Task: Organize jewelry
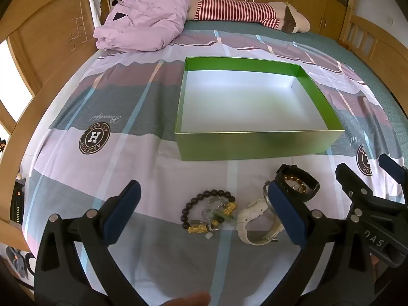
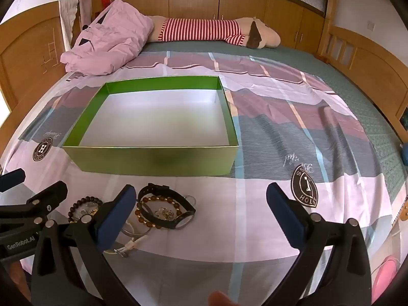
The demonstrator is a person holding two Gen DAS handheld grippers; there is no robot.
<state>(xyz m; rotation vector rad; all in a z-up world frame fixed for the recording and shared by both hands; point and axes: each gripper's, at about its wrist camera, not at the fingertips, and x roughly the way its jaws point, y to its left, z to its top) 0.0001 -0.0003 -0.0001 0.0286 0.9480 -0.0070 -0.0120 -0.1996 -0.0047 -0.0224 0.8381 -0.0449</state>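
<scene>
An open green box (image 1: pixel 255 144) with a white inside sits on the bed; it also shows in the right wrist view (image 2: pixel 153 159). In front of it lie a dark bead bracelet with gold and green charms (image 1: pixel 207 210), a white watch (image 1: pixel 257 225) and a black watch (image 1: pixel 301 182) with an amber bead bracelet (image 2: pixel 153 210) inside its loop. My left gripper (image 1: pixel 204 204) is open, low over the dark bracelet. My right gripper (image 2: pixel 200 204) is open, just right of the black watch (image 2: pixel 176 204). Each gripper shows in the other's view.
A patterned bedsheet (image 1: pixel 127 165) covers the bed. A crumpled pink quilt (image 1: pixel 142 15) and a striped plush toy (image 1: pixel 242 11) lie at the far end. Wooden bed frames (image 2: pixel 369 61) and cabinets surround the bed.
</scene>
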